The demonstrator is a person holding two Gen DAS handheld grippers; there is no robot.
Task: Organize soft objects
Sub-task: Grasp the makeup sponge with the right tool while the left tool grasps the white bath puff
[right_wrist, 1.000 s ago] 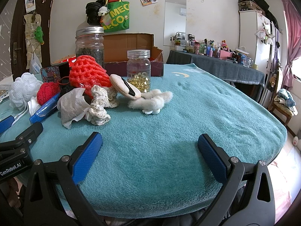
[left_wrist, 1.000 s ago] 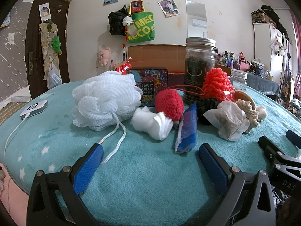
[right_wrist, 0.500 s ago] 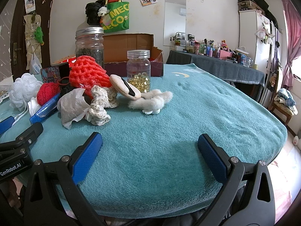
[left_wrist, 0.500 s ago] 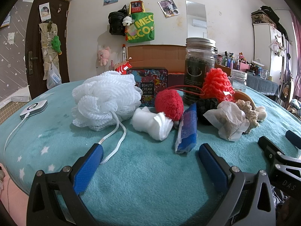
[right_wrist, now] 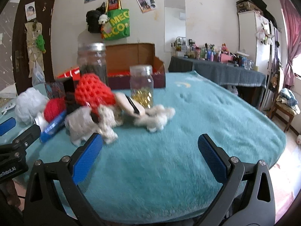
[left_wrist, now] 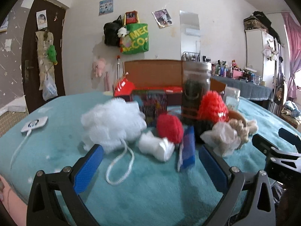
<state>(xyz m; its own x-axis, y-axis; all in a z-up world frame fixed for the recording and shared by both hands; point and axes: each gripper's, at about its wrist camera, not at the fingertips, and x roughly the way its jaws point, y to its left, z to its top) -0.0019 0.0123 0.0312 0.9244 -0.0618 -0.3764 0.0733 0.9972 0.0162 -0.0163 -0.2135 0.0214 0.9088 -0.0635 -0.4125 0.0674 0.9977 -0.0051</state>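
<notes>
Blanket [left_wrist: 56, 143] first: soft pile sits mid-blanket before the tall jar [left_wrist: 195, 92]. White mesh puff [left_wrist: 112, 124] left of jar, red yarn ball [left_wrist: 170, 129] just below it. Left gripper [left_wrist: 148, 162] and right gripper [right_wrist: 149, 150] both spread, empty. Approach the puff low, pinch its bulk, not the cord.

A fluffy teal fleece blanket [right_wrist: 207, 116] covers the table; on it a white mesh bath pouf [left_wrist: 112, 124] — beside it red crocheted yarn [right_wrist: 94, 94] — near a glass jar [right_wrist: 93, 64] with a dull metal lid.
</notes>
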